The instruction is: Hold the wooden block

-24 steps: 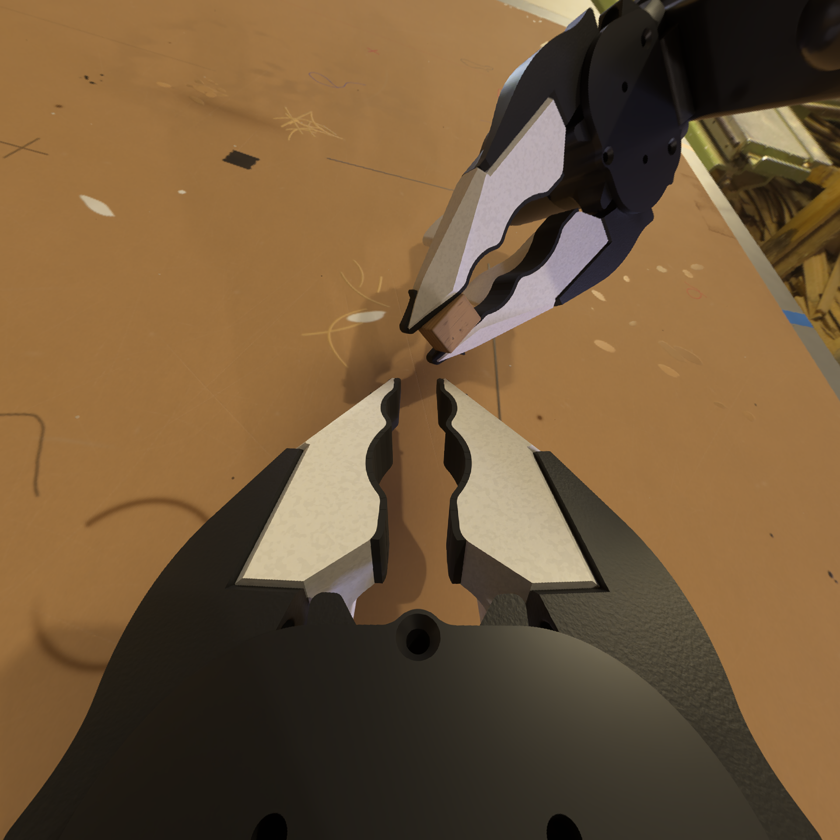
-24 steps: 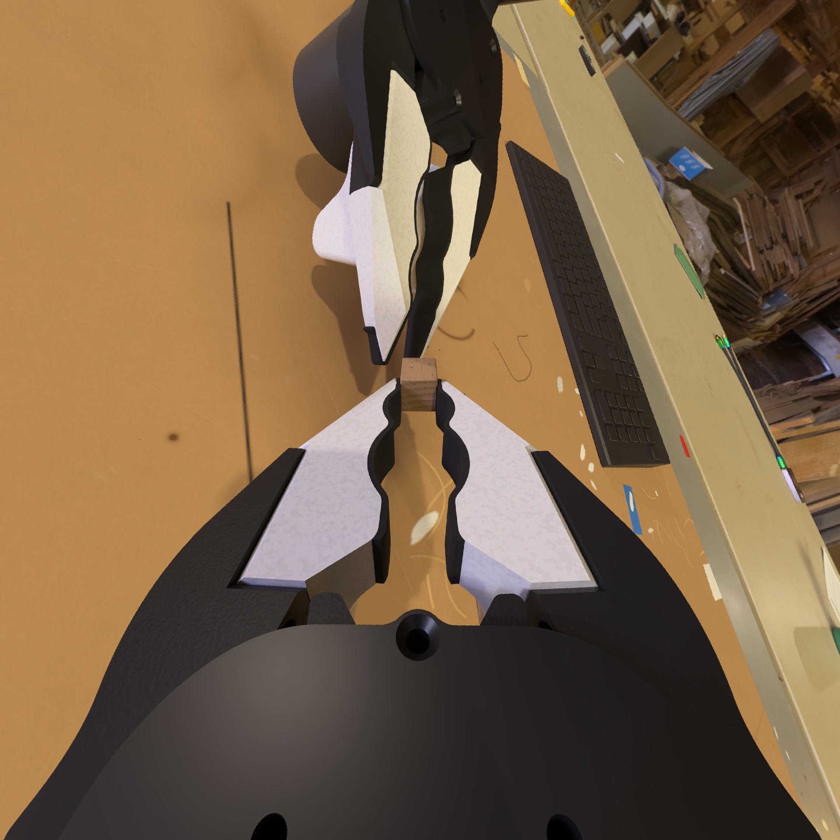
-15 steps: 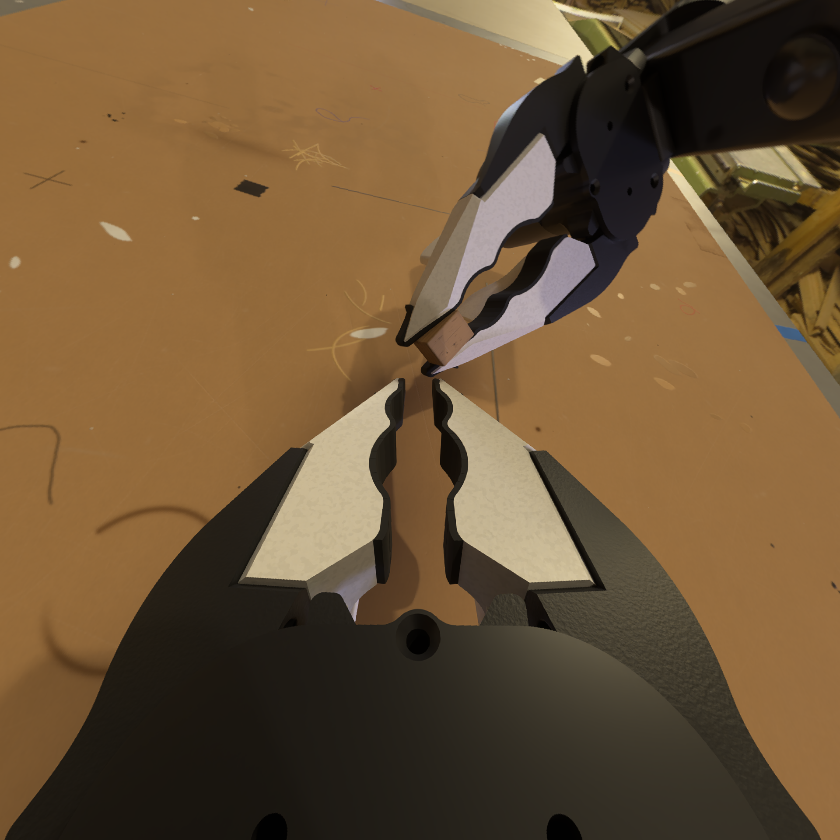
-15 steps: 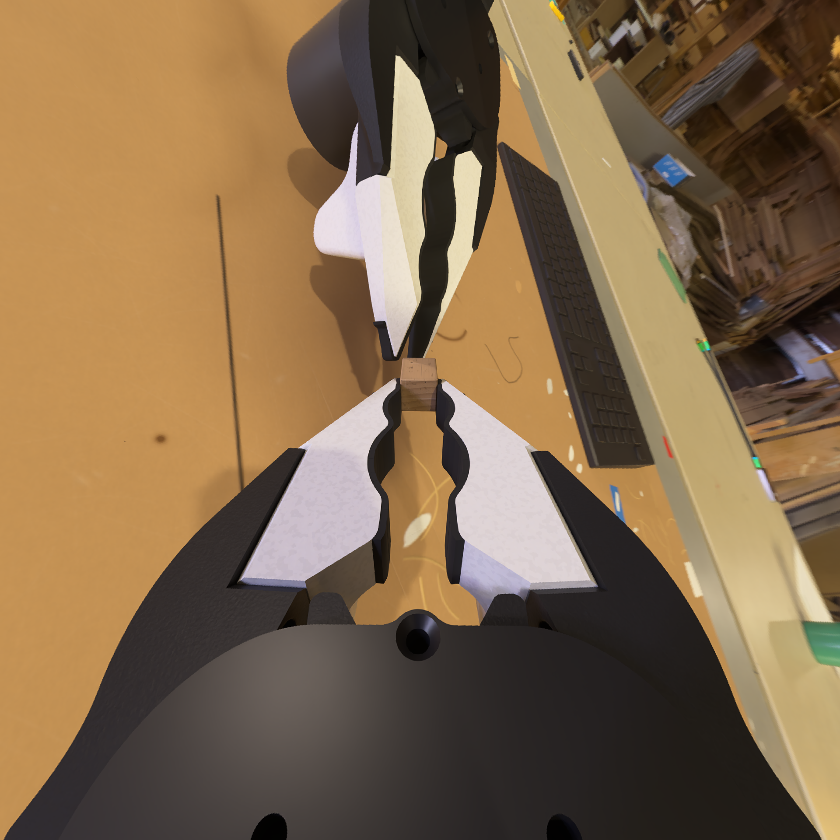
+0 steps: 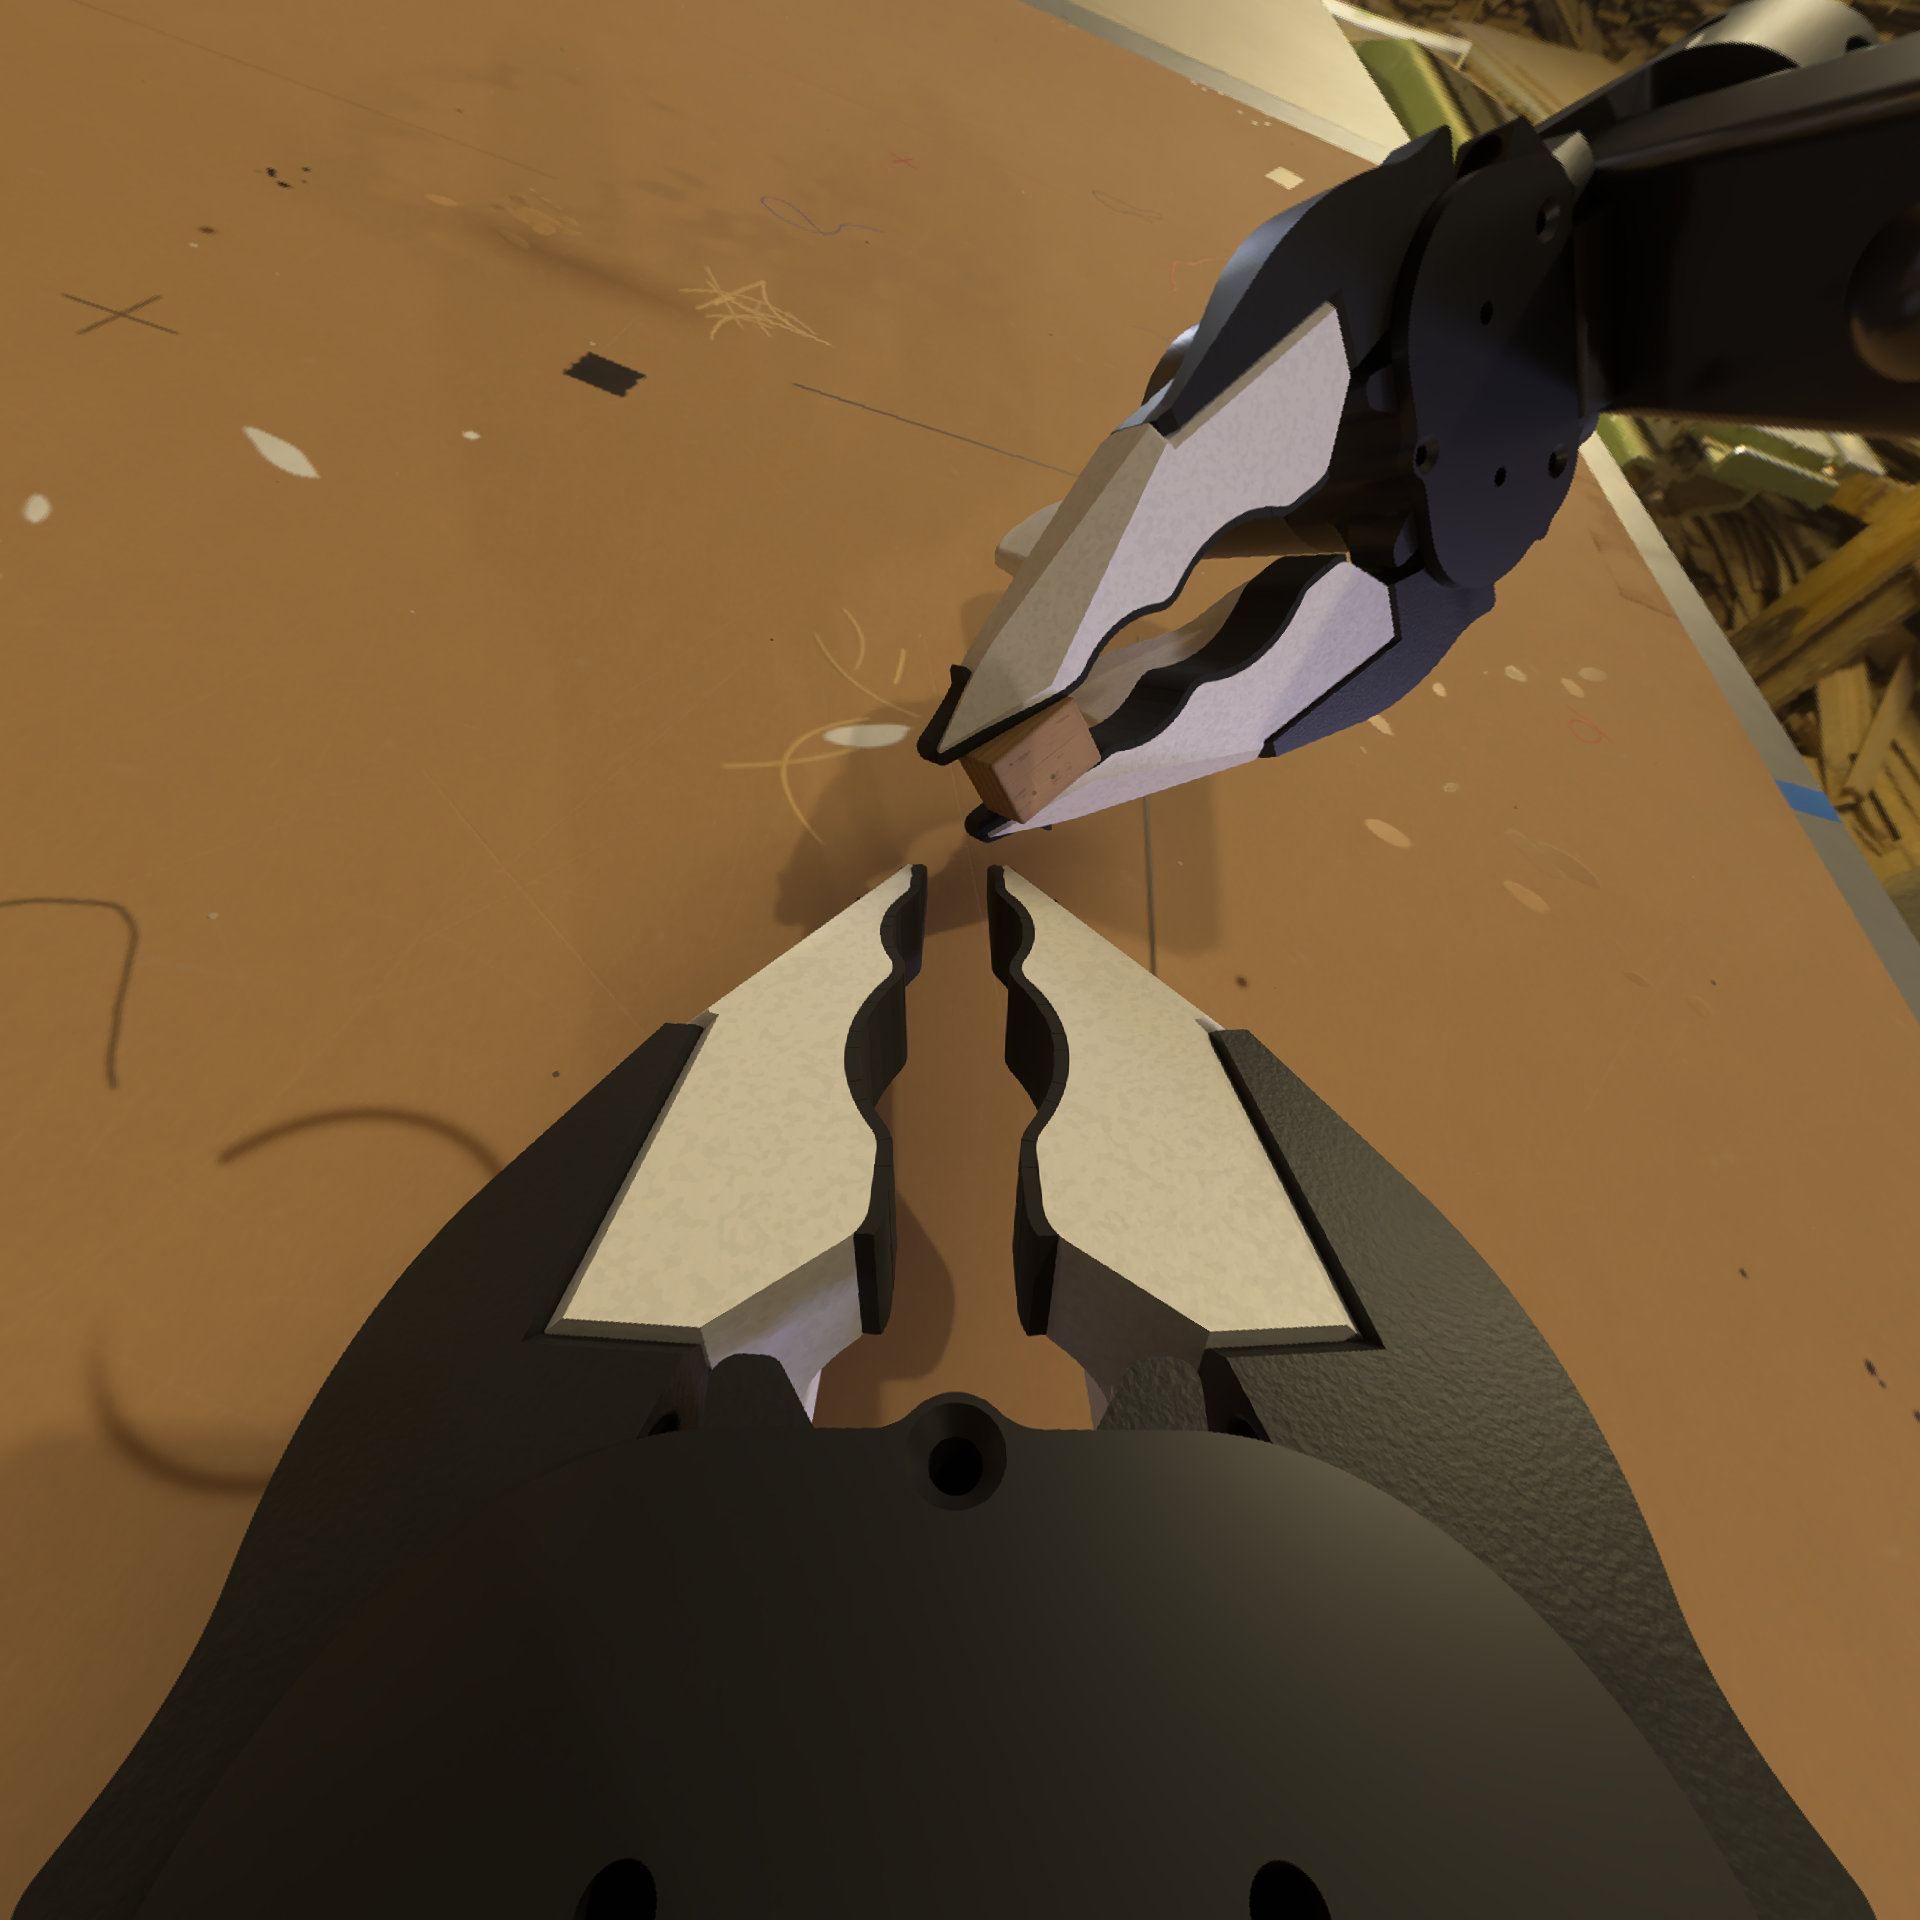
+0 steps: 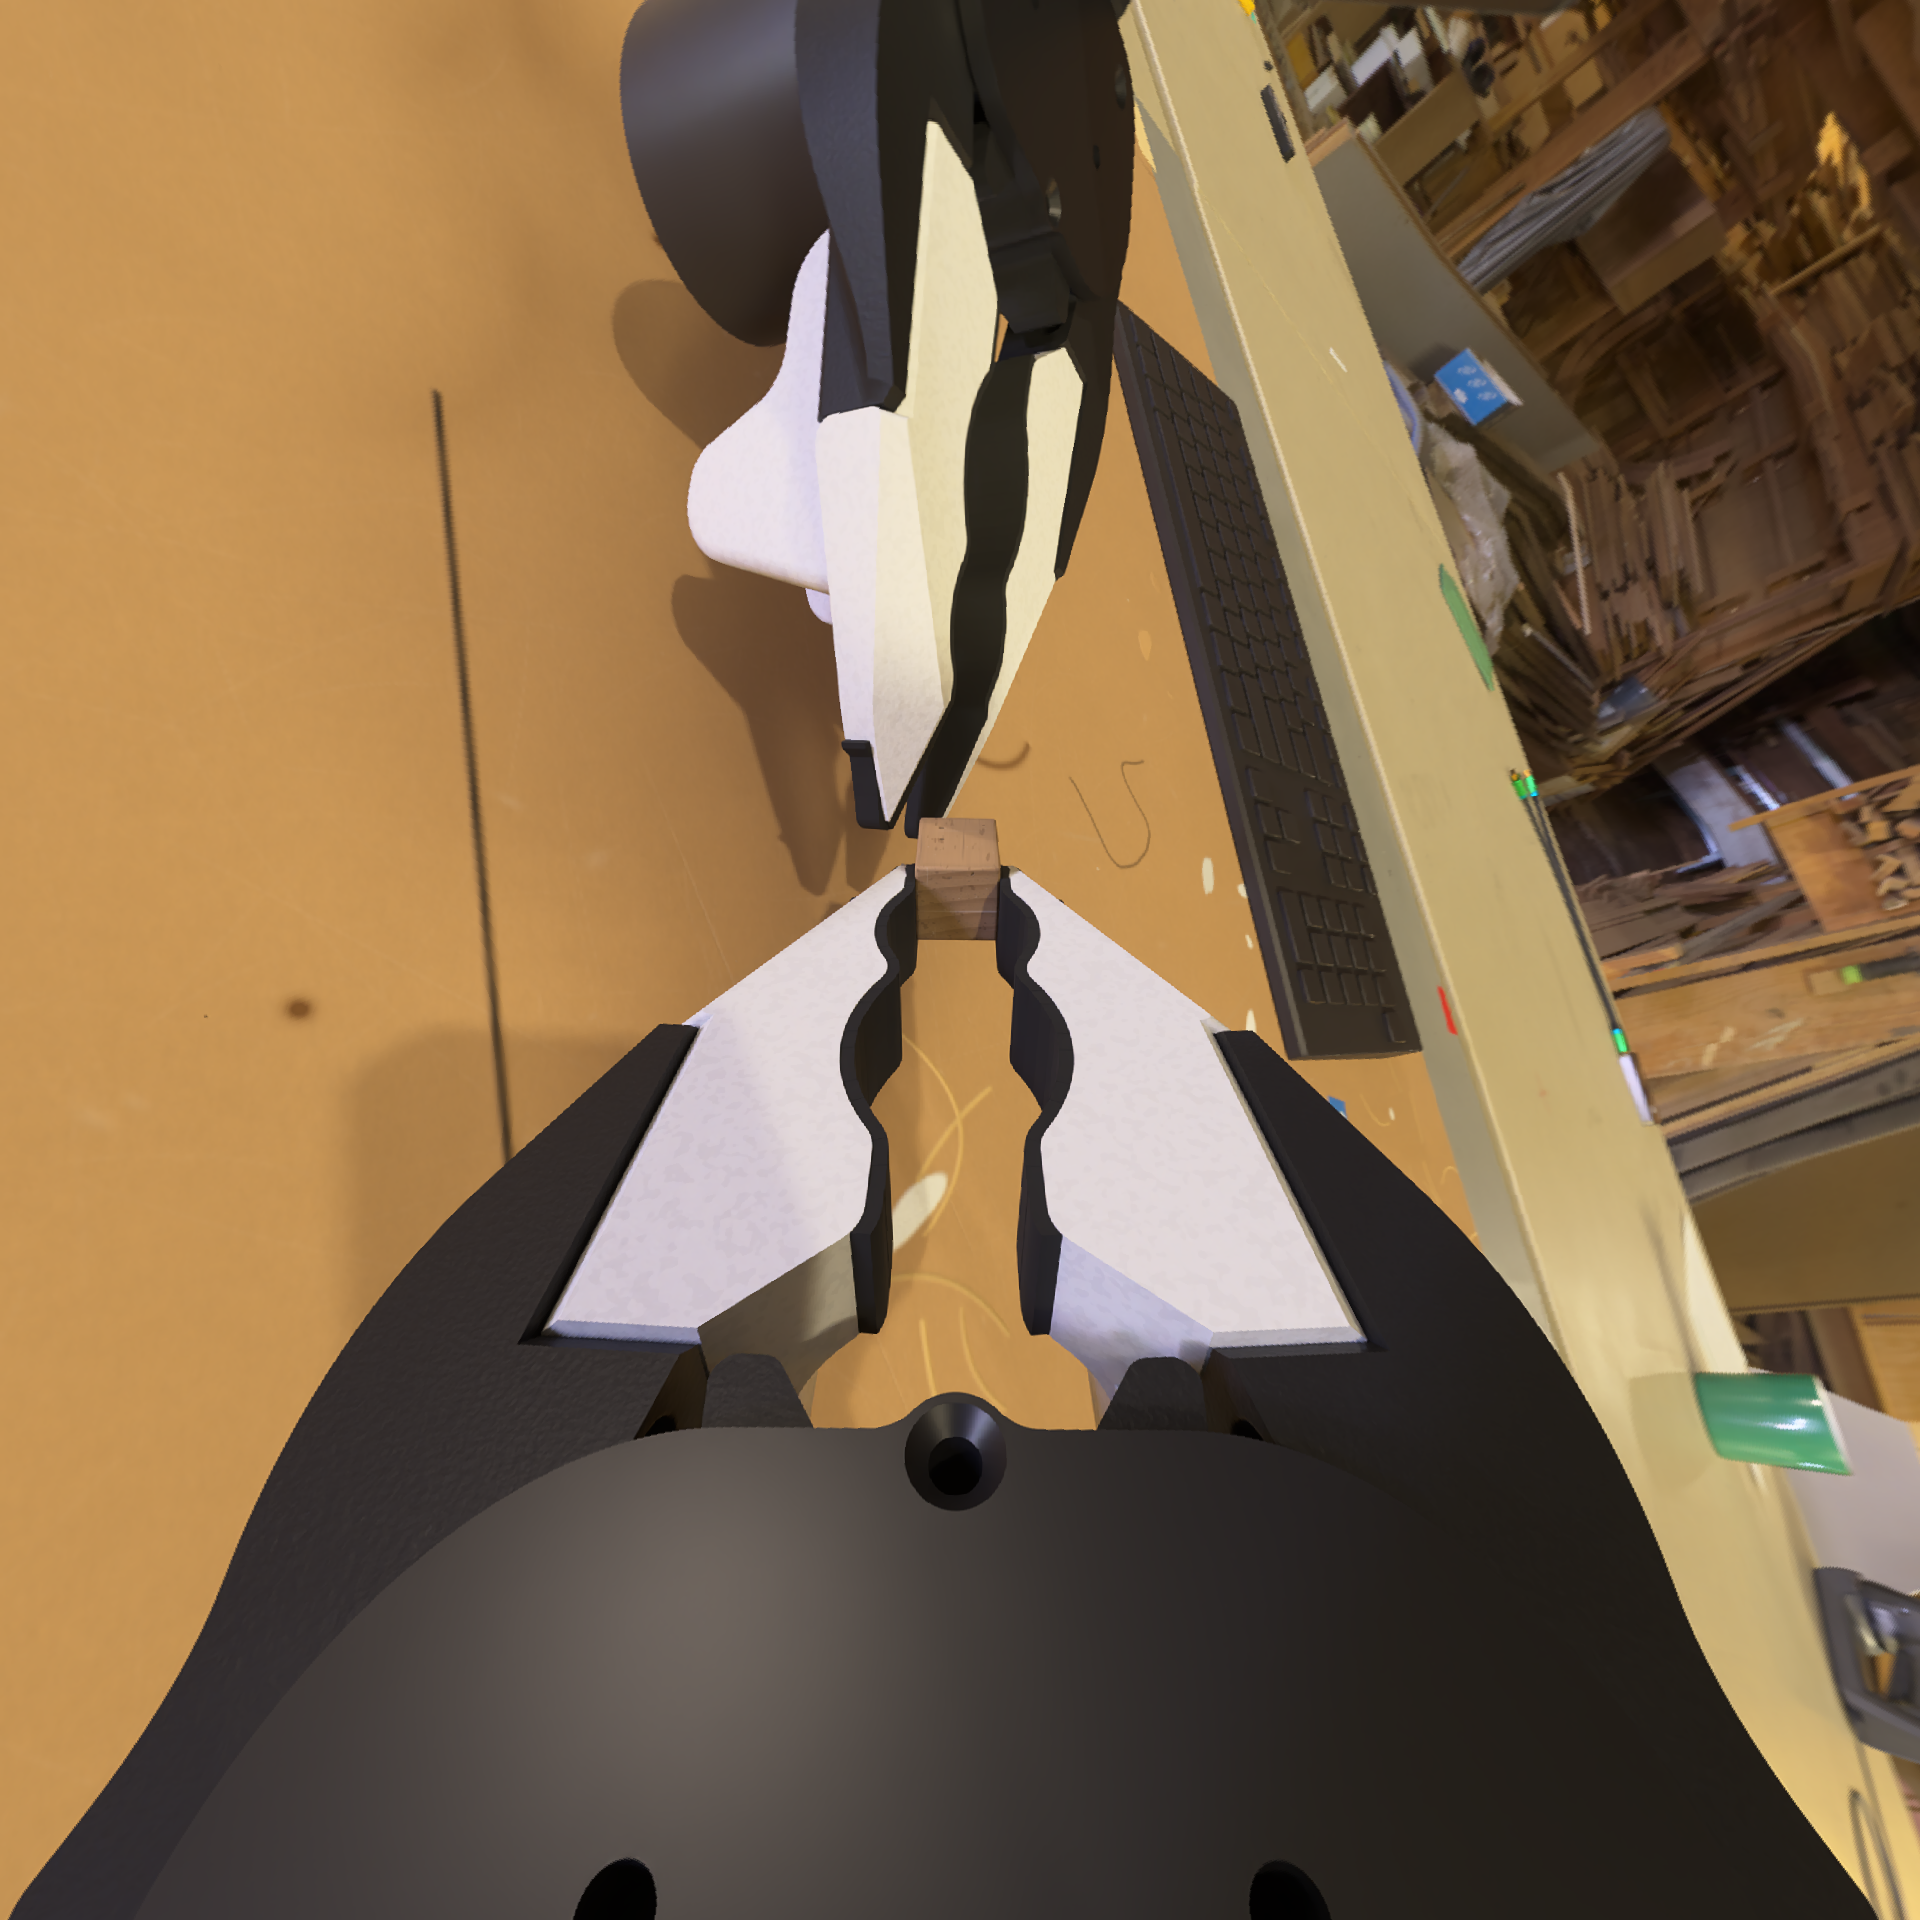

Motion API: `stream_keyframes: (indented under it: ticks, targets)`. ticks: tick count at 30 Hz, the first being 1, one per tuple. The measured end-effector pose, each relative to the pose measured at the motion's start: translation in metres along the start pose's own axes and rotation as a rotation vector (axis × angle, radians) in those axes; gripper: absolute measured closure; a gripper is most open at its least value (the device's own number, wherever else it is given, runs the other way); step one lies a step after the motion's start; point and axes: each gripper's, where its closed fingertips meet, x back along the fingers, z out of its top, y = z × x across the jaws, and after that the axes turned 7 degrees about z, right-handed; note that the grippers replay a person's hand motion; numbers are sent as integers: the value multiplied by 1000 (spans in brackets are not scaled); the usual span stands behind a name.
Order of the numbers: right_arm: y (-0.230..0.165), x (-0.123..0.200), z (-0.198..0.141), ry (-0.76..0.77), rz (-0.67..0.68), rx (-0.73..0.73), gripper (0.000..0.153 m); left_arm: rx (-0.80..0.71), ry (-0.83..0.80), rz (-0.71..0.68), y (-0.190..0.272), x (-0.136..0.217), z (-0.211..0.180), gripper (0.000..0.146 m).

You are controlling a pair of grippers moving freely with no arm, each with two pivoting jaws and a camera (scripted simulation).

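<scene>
A small wooden block (image 6: 957,883) sits clamped between my right gripper's (image 6: 958,885) fingertips, its far end sticking out past them. In the left wrist view the right gripper (image 5: 966,781) comes in from the upper right, tilted down, with the block (image 5: 1039,771) just above the brown tabletop (image 5: 416,675). My left gripper (image 5: 954,878) is empty, its jaws a narrow gap apart, with its tips just short of the block and below it. In the right wrist view the left gripper (image 6: 902,816) points at the block's far end, almost touching it.
A black keyboard (image 6: 1257,665) lies to the right of the grippers, along a beige strip (image 6: 1351,520) at the table's edge. A green object (image 6: 1766,1423) lies on that strip nearer to me. Stacked wood and clutter (image 6: 1714,416) fill the space beyond the edge.
My left gripper's jaws have narrowed a little and its tips stay close to the block. The right gripper keeps its grip on the block; both views have shifted slightly.
</scene>
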Motion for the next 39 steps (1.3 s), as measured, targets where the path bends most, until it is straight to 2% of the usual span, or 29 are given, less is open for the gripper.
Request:
stream_keyframes:
  ticks: [3, 11, 22, 36, 39]
  targets:
    - [0, 0, 0, 5, 20, -45, 139, -11, -2, 9, 0, 0, 0, 135]
    - [0, 0, 0, -12, 33, -41, 139, -39, -41, 47, 0, 0, -1, 135]
    - [-1, 2, 0, -49, -6, 22, 139, 52, -38, 36, 1, -1, -2, 135]
    - [-4, 6, 2, -35, -48, 116, 139, 84, -39, -2, 4, -2, -3, 135]
    - [-9, 7, 4, -31, -46, 144, 139, 89, -46, 33, -3, -1, -4, 135]
